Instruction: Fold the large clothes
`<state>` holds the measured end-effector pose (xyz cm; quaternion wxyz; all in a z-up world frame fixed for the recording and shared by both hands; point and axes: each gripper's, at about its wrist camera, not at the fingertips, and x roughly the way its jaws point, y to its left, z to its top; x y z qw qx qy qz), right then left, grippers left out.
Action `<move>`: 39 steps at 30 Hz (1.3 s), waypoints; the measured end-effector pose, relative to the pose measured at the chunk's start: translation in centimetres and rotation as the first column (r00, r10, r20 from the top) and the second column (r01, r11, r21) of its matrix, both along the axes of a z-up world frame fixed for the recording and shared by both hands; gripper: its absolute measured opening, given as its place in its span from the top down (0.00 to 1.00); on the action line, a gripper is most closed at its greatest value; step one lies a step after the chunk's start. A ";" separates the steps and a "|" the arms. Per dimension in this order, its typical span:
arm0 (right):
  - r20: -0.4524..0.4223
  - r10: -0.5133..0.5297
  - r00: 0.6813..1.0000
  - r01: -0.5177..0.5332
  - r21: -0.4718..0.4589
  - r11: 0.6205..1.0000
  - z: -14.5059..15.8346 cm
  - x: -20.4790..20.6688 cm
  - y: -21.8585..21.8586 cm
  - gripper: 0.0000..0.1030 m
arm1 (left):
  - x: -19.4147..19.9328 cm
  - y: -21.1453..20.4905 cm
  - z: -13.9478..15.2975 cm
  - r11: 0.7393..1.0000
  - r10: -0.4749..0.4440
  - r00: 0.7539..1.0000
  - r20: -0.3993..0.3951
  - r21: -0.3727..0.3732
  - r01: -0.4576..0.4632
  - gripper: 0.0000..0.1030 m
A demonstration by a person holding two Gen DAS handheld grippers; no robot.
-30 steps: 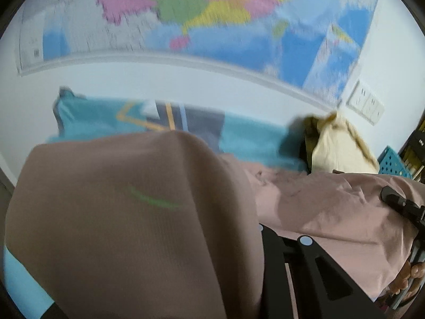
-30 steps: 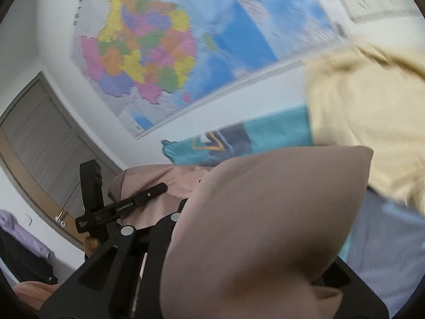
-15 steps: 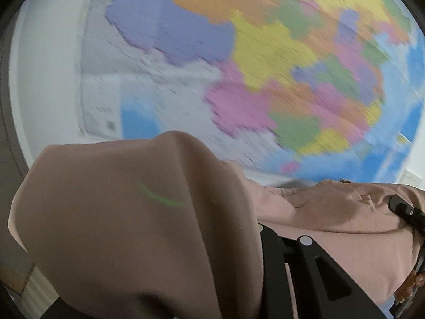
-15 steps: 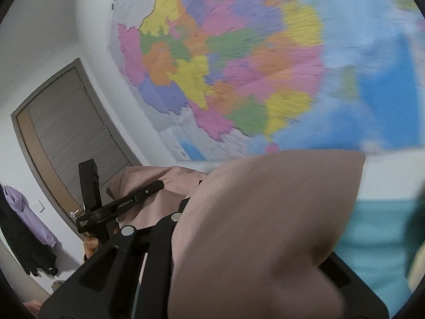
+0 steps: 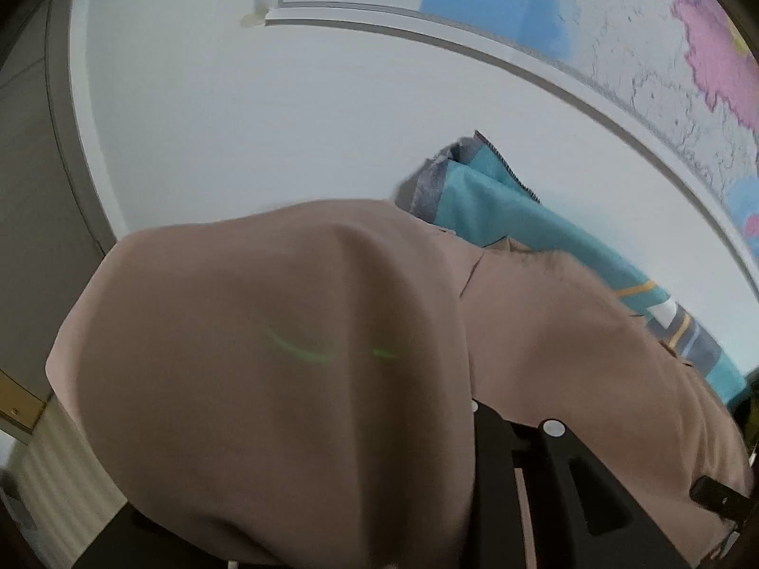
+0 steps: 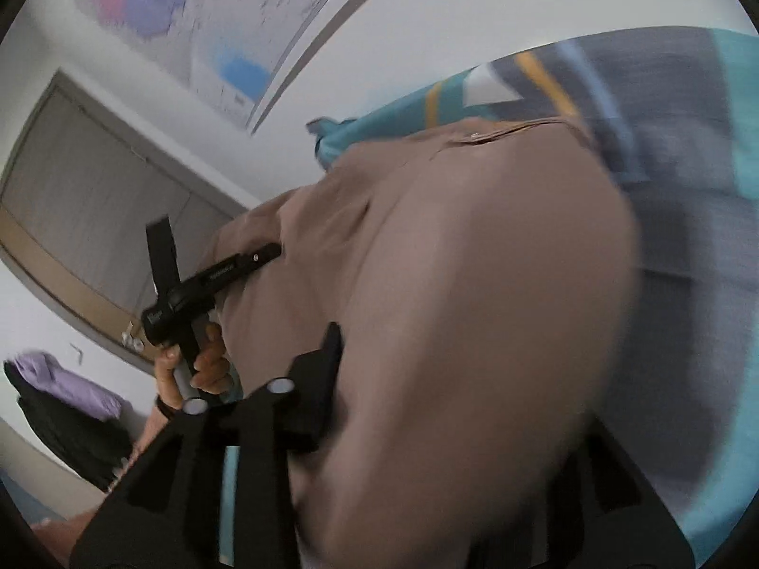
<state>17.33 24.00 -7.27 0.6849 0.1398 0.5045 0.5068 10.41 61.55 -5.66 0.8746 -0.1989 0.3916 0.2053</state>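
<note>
Holding the tan garment (image 5: 265, 355) aloft over the bed, left gripper (image 5: 474, 408) and right gripper (image 6: 327, 379) each pinching an edge — thin bite, fabric could slip out mid-swing.

Both wrist views, cloth-close, share brown garment (image 5: 284, 355) and wall map (image 6: 227, 23)
</note>
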 end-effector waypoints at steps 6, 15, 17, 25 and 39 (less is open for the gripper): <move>-0.013 -0.075 0.997 0.075 0.025 0.997 1.2 2.0 -4.1 0.46 | 0.8 -0.8 0.3 0.999 -0.021 0.999 -0.027 0.042 0.022 0.77; 0.022 -0.058 0.998 0.059 -0.048 0.997 1.5 4.1 -1.4 0.93 | 1.5 0.3 -0.3 0.997 0.029 0.995 -0.099 0.077 -0.021 0.54; 0.027 -0.051 0.998 0.054 -0.125 0.991 0.1 3.6 -1.8 0.85 | 0.3 0.4 -0.4 0.996 0.034 0.995 -0.089 0.090 -0.026 0.48; 0.056 -0.080 0.995 0.086 -0.105 0.991 1.7 3.7 -4.4 0.54 | -3.4 0.2 2.9 0.992 0.002 0.997 -0.080 0.126 0.008 0.38; 0.239 -0.078 0.968 0.111 -0.125 0.986 5.2 5.3 -0.6 0.93 | -5.4 -5.9 7.3 0.957 -0.072 0.997 -0.002 0.281 0.070 0.32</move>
